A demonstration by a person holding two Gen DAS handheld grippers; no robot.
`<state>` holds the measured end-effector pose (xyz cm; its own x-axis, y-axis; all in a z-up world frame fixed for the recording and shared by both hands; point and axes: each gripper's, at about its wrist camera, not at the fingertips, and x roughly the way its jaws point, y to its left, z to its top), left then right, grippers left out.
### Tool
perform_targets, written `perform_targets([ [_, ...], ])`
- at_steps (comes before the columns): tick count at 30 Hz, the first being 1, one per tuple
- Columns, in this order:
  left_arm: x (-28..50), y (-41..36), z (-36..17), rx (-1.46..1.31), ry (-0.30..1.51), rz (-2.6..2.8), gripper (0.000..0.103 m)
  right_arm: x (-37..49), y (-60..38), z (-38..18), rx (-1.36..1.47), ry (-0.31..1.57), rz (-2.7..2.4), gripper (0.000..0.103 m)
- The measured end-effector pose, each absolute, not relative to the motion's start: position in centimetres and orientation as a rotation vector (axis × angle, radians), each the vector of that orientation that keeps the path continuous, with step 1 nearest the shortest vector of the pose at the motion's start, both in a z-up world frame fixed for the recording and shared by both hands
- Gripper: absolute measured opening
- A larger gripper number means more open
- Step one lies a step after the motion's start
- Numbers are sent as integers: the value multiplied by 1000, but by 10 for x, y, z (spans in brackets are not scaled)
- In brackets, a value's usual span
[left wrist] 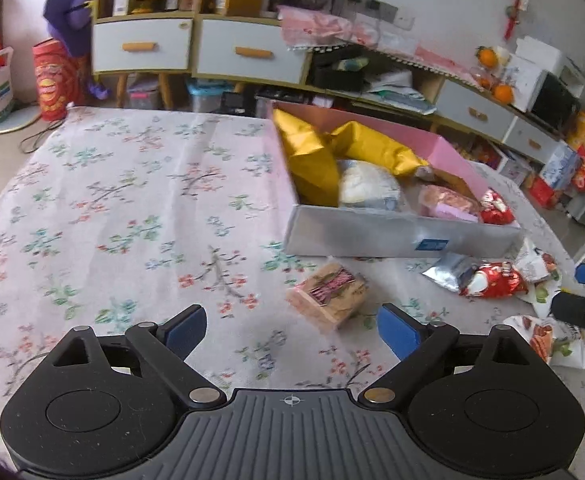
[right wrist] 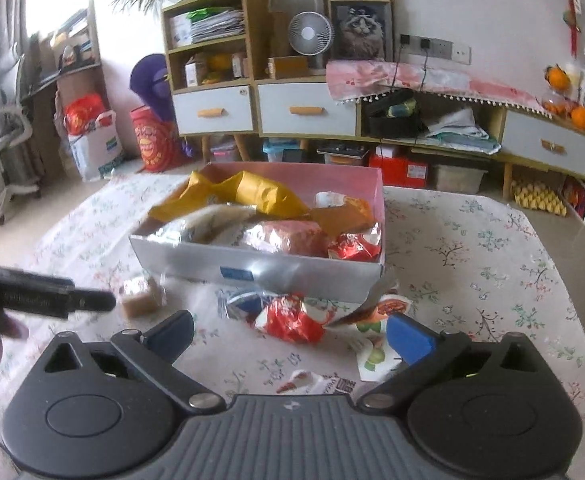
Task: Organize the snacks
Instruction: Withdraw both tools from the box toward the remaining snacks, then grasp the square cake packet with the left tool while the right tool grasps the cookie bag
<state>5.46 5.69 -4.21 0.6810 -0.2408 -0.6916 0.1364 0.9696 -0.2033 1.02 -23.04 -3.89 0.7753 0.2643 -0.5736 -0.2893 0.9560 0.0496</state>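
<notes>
One floral tablecloth point(left wrist: 132, 200), seemingly wrinkled.

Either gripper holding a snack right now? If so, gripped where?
Nothing held. Left gripper is open over bare tablecloth; right gripper is open, jaws opening, red snack bag lying loose ahead of it.

The box point(right wrist: 292, 276) looks like card with a shiny silver outer wall and matt pink inside; the red packet point(right wrist: 288, 320) is glossy crinkled foil; the table point(left wrist: 132, 208) wears a matt floral cloth; the left tool point(left wrist: 290, 330) is matt black plastic with blue pads point(left wrist: 398, 330).
</notes>
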Motion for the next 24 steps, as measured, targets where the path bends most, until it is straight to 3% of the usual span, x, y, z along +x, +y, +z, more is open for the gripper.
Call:
perform_targets([
  [19,75,21,-63,66,759,-401,92,23,-232,-49,-124,648,347,88],
  [24,74,21,-62,83,751,-417,86,30,-225,-47,-160,617,406,80],
])
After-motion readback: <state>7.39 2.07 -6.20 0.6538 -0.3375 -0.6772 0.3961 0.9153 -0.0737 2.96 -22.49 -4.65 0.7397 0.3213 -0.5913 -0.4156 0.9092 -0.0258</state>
